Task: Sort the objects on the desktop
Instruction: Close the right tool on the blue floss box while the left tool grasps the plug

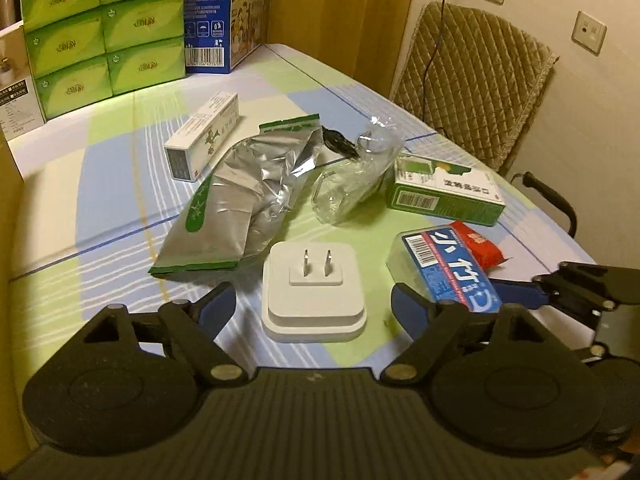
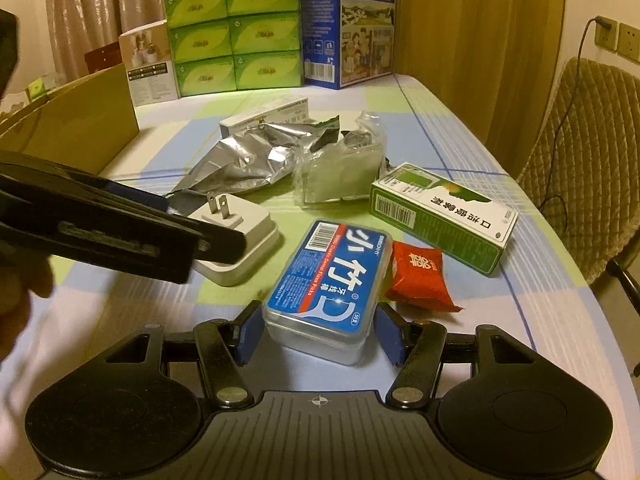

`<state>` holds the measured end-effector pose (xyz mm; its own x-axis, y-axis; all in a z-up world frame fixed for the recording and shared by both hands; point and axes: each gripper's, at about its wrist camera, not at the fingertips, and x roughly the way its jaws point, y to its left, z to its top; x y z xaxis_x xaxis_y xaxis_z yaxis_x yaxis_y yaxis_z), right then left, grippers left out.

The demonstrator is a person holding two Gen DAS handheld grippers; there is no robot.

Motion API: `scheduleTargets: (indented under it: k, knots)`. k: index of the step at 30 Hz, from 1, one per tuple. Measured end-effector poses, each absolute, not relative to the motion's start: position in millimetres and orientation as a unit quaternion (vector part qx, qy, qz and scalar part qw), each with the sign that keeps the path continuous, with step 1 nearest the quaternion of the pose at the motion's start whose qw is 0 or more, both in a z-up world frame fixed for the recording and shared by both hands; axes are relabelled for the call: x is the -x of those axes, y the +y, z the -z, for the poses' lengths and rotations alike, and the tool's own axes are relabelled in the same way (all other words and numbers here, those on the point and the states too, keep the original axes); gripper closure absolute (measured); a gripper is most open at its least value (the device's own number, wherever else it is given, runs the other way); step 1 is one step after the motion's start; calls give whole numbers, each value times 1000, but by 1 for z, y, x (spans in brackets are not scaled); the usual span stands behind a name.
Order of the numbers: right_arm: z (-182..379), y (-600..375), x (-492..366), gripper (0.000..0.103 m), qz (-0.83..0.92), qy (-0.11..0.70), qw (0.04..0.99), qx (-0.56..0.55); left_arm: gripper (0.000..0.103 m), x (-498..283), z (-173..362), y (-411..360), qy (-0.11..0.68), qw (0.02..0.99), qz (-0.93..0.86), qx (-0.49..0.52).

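A white plug adapter (image 1: 314, 292) lies prongs-up on the checked tablecloth, between the spread fingers of my left gripper (image 1: 314, 307), which is open with gaps on both sides. In the right wrist view that gripper's finger (image 2: 218, 242) reaches in from the left over the adapter (image 2: 256, 236). A blue-labelled clear floss-pick box (image 2: 326, 280) lies flat, and my right gripper (image 2: 318, 331) stands open astride its near end, blue pads close to both sides. The same box (image 1: 448, 268) shows at the right of the left wrist view.
A silver foil bag (image 1: 240, 196), a clear plastic bag (image 1: 356, 176), a white carton (image 1: 204, 136), a green medicine box (image 2: 440, 216) and a red packet (image 2: 420, 276) lie around. Green tissue packs (image 2: 234, 36) and a blue milk carton (image 2: 348, 24) stand behind. Cardboard box (image 2: 72, 120) left, chair (image 1: 476, 76) right.
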<state>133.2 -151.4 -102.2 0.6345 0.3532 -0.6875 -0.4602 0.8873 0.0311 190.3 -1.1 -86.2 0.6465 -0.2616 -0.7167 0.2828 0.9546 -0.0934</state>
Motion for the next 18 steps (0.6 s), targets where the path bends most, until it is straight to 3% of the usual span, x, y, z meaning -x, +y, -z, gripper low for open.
scheduleTargets:
  k: [4, 10, 18]
  knots:
    - [103, -152, -133, 46, -227, 362, 901, 72, 29, -196, 94, -2, 396, 907, 140, -14]
    - [104, -152, -136, 45, -228, 366, 900, 69, 48, -195, 94, -3, 396, 908, 138, -24]
    - [100, -152, -134, 46, -232, 371, 897, 70, 53, -178, 88, 2, 414, 902, 115, -28]
